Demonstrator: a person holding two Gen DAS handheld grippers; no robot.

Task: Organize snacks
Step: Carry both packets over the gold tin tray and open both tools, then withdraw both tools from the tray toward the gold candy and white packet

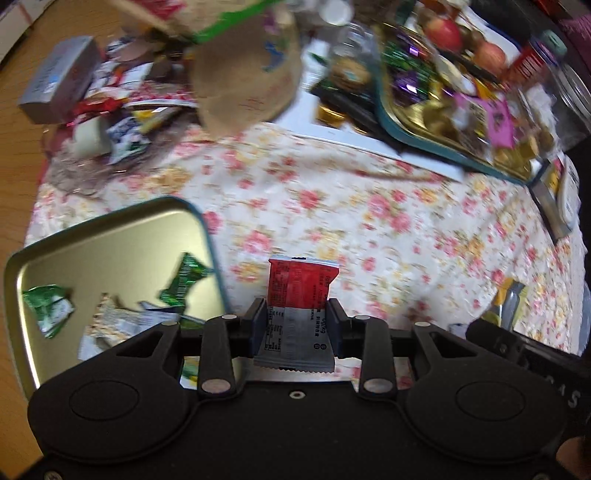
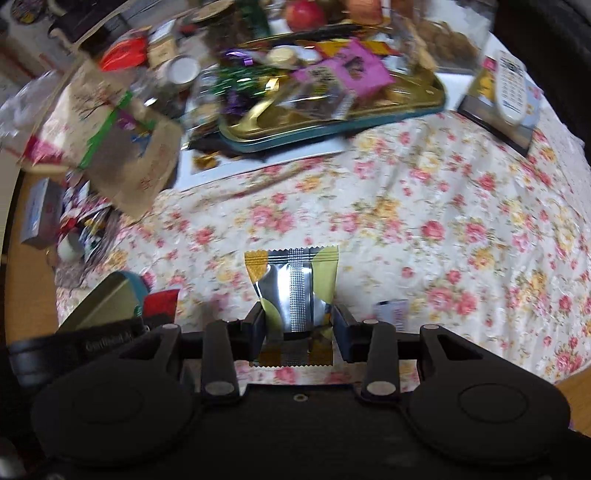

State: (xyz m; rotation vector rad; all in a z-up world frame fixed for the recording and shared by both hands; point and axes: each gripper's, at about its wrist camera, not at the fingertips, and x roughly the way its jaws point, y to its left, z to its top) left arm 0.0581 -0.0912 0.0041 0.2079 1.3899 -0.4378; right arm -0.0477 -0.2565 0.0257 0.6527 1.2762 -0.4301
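My left gripper (image 1: 297, 308) is shut on a red and silver snack packet (image 1: 300, 291) and holds it above the floral tablecloth (image 1: 332, 206), just right of a gold tin tray (image 1: 110, 236) with several green and white wrapped snacks (image 1: 181, 282). My right gripper (image 2: 297, 314) is shut on a yellow and silver snack packet (image 2: 293, 284) over the tablecloth (image 2: 406, 221). The gold tray's corner (image 2: 107, 299) shows at the lower left of the right wrist view, with the left gripper's body below it.
A second gold tray (image 1: 436, 122) heaped with sweets and a pink packet sits at the back; it also shows in the right wrist view (image 2: 332, 110). A brown paper bag (image 1: 243, 74), loose wrappers (image 1: 110, 118), a grey box (image 1: 59, 77), apples (image 1: 443, 31) and a remote control (image 2: 511, 85) surround it.
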